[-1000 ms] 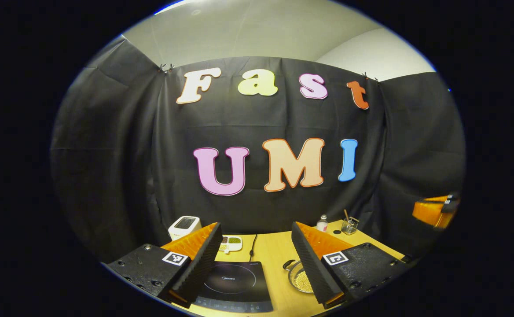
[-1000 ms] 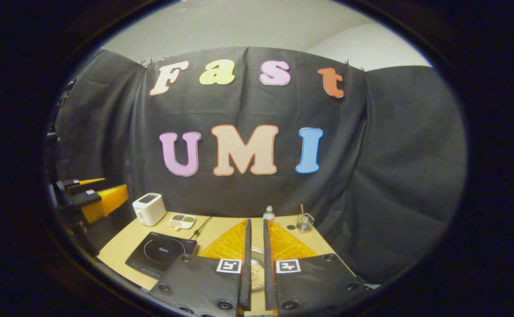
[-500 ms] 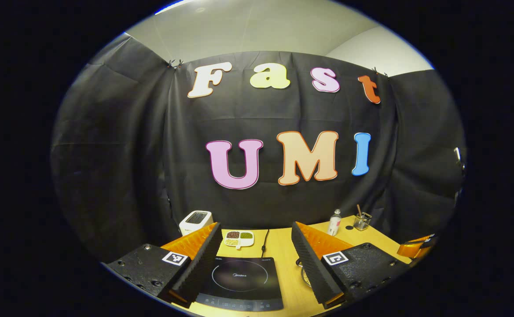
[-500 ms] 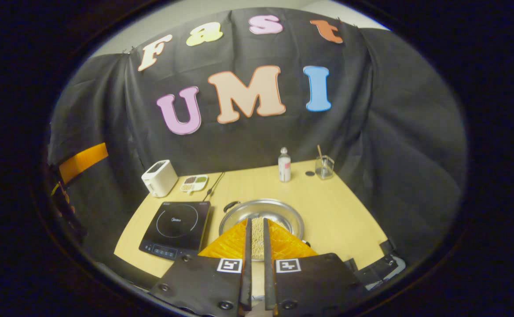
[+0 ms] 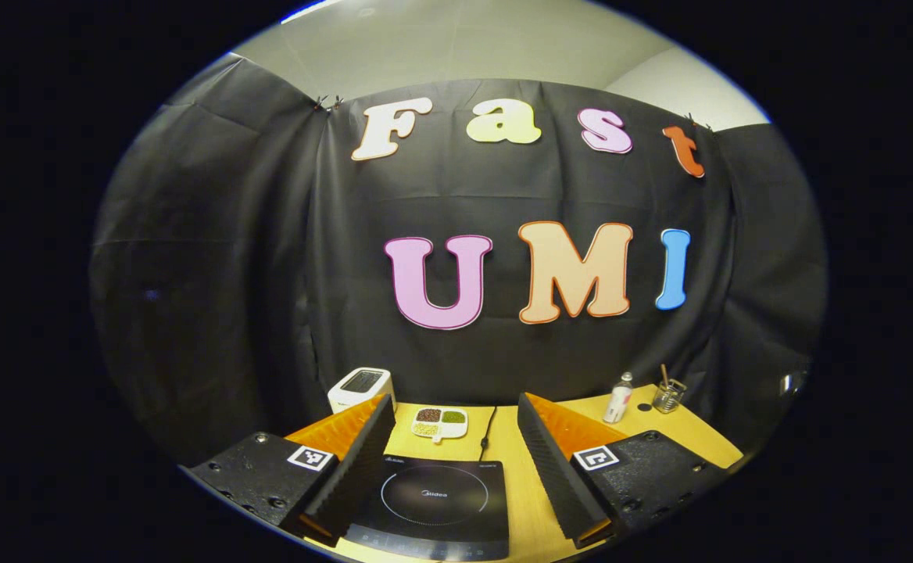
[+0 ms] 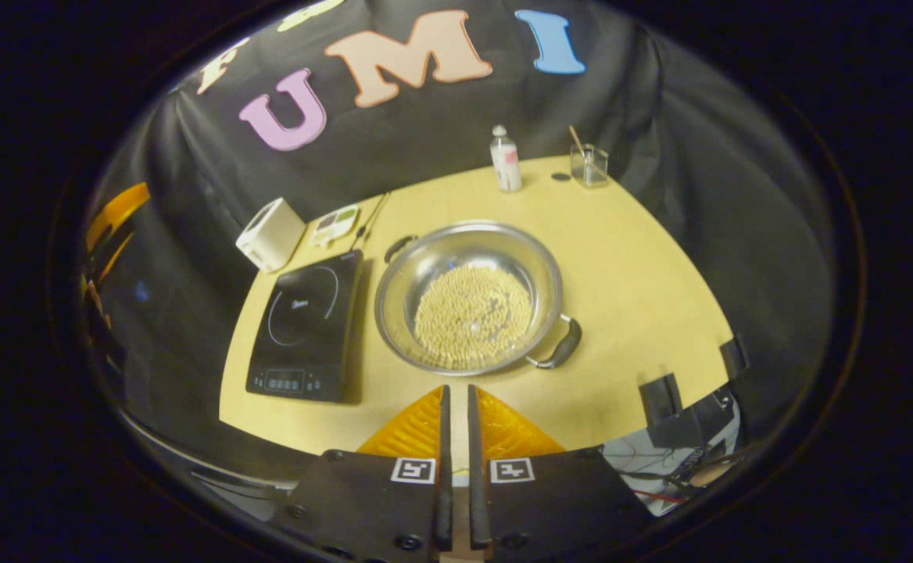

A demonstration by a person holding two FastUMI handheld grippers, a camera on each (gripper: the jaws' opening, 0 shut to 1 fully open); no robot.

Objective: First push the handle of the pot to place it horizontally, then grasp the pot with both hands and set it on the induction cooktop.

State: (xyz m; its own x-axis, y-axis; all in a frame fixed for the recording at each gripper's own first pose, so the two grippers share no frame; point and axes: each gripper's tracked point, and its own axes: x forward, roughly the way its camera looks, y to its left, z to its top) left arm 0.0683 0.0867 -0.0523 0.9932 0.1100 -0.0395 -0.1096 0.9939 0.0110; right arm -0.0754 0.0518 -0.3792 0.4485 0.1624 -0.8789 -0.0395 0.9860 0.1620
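Note:
A steel pot [image 6: 468,295] holding pale beans stands on the yellow table [image 6: 644,266], just right of the black induction cooktop [image 6: 304,324]. Its two dark handles lie on a diagonal, one at the far left [image 6: 400,247] and one at the near right [image 6: 563,347]. My right gripper [image 6: 456,389] hangs shut above the table's near edge, short of the pot, with nothing between its fingers. My left gripper [image 5: 454,400] is open above the cooktop [image 5: 433,500], which lies between its fingers.
A white toaster [image 6: 270,234], a small divided dish [image 6: 334,223] and a black cable sit behind the cooktop. A small bottle [image 6: 506,160] and a glass with a stick [image 6: 589,166] stand at the table's far edge. Cables lie beyond the near right edge.
The right gripper has risen and tipped downward, so it looks down on the whole pot. The left gripper has swung left; the pot has slipped out of its view.

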